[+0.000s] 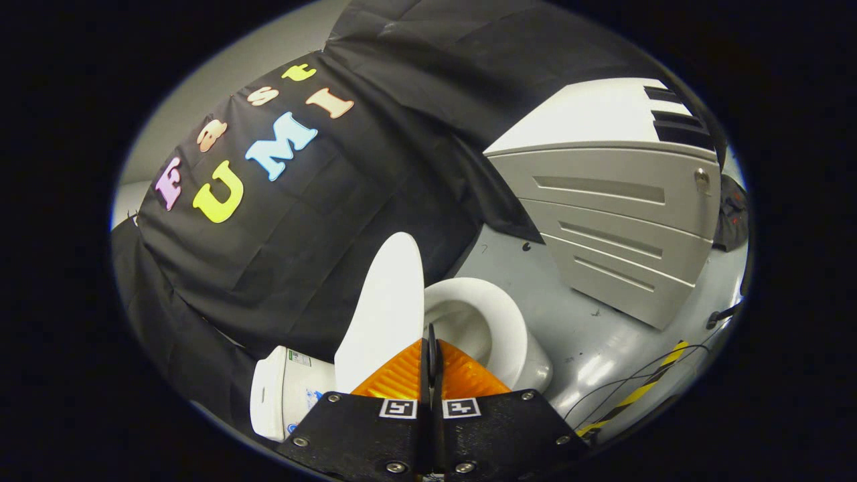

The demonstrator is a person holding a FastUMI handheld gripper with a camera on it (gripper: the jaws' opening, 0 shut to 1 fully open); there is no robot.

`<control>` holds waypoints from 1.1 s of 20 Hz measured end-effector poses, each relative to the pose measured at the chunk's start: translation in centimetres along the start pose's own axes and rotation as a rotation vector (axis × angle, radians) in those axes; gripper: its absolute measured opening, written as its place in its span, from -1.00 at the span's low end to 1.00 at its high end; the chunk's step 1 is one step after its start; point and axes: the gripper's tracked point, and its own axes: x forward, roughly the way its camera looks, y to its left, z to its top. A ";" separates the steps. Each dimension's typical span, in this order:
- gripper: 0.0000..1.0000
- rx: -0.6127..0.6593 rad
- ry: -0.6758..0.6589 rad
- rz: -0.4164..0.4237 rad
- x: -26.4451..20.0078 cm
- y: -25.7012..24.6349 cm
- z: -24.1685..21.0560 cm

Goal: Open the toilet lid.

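The tank sits at about eight o'clock from the fingers, backed against the black cloth wall, which is why the raised lid has something to lean toward. The lid stands up on edge at roughly eleven o'clock, just ahead of the gripper, its flat face turned toward the bowl and its hinge end hidden behind the fingers. The claw is clenched, its two fingers pressed together with only a thin seam between them and nothing caught there (the lid's edge lies just beside them, though contact cannot be made out). Judging by this, the lid is already swung clear and the opening is largely done. The bowl lies open at one o'clock, its rim bare. Farther off at two o'clock a drawer cabinet rests on the grey floor, and striped tape with cables runs at three o'clock.
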 end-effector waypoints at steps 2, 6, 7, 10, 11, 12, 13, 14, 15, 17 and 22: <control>-1.00 -0.030 -0.009 0.007 -0.5 1.2 0.4; -1.00 -0.106 -0.033 0.013 -1.5 3.6 0.9; -1.00 -0.134 -0.039 0.016 -1.8 4.3 0.9; -1.00 -0.200 -0.057 0.023 -2.6 6.0 1.3; -1.00 -0.212 -0.063 0.025 -2.9 6.6 1.4; -1.00 -0.221 -0.068 0.027 -3.1 7.1 1.5; -1.00 -0.232 -0.075 0.029 -3.3 7.8 1.5; -1.00 -0.255 -0.078 0.031 -3.5 8.4 1.6; -1.00 -0.286 -0.084 0.032 -3.7 9.0 1.5; -1.00 -0.327 -0.092 0.031 -4.2 9.9 1.6; -1.00 -0.375 -0.108 0.034 -5.1 12.2 1.6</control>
